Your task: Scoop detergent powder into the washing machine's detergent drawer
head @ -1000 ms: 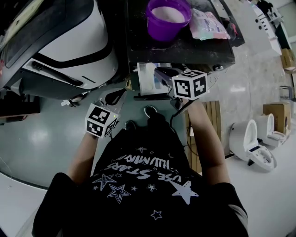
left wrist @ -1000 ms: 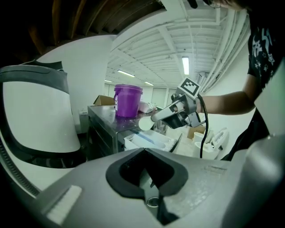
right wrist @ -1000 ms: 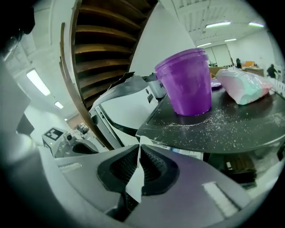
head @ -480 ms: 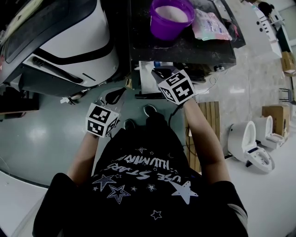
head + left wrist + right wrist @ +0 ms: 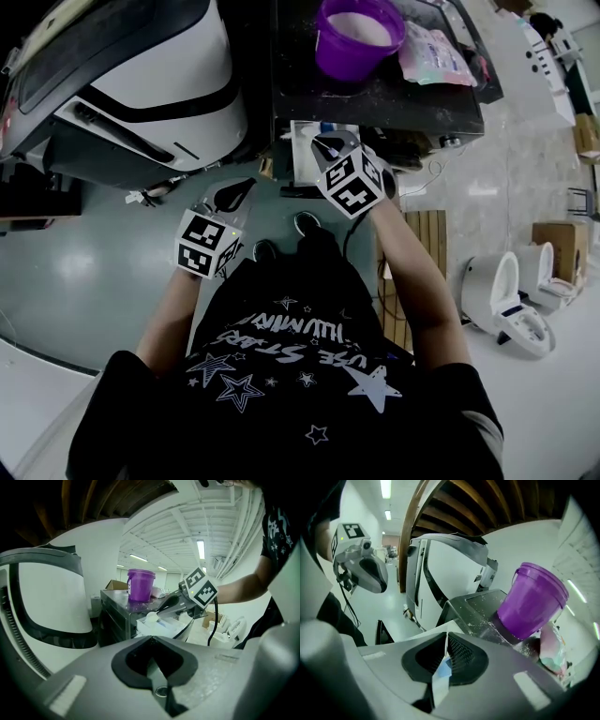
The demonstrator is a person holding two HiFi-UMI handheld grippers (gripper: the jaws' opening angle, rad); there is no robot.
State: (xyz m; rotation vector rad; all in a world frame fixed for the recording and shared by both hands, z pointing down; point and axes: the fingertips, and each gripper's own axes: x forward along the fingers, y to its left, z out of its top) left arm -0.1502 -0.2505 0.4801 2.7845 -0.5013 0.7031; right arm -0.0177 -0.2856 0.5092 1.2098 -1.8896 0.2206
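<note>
Purple bucket [image 5: 359, 37], one; one white scoop [image 5: 152, 617] between right gripper [image 5: 446, 634] fingers; left gripper [image 5: 151, 637] fingers together.

I'm seeing a glossy grey-green floor [image 5: 66, 272], white toilets [image 5: 511, 305] far right near a cardboard box [image 5: 555, 239], and strip lights [image 5: 200, 549] on a white ceiling [image 5: 178, 522].

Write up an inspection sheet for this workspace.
Surface: dark machine top, dusted with spilled powder.
Job's things: purple bucket of white powder on it; drawer pulled open below; scoop over the drawer.
Clutter: detergent bag beside the bucket.
Grippers: left claw shut, empty; right claw shut on the scoop's handle.
Cables: black cable hangs from the right claw.
Surroundings: big white machine left; toilets, cardboard box right.
</note>
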